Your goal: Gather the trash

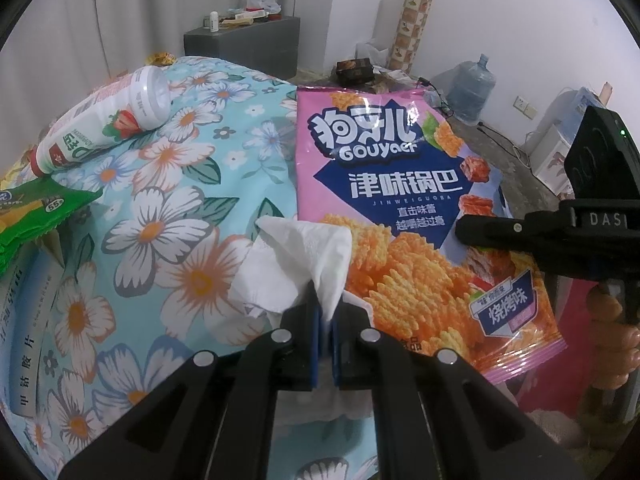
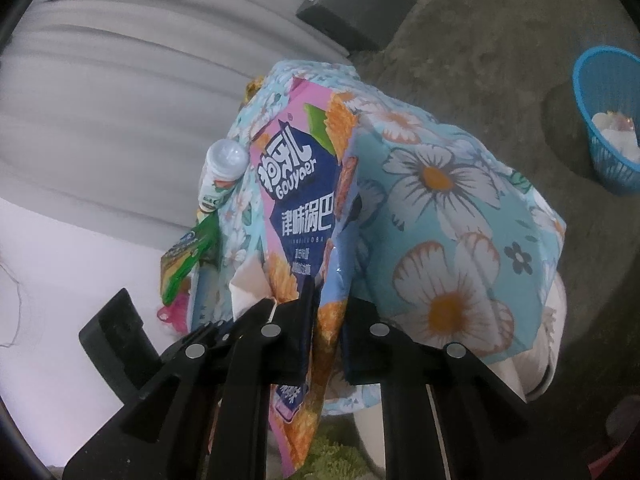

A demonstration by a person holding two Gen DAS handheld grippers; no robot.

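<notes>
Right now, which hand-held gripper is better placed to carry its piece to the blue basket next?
Right. The right hand-held gripper straddles the pink snack bag, and the blue basket lies on its side. The left hand-held gripper, shut on the white tissue, shows no basket.

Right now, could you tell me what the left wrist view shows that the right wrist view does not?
Only the left wrist view shows the blue water jug, the patterned roll and the left gripper shut on the white tissue. Only the right wrist view shows the blue mesh basket on the floor. Both show the pink Gouyaer snack bag, held by the right gripper, the strawberry drink bottle and the floral cloth.
</notes>
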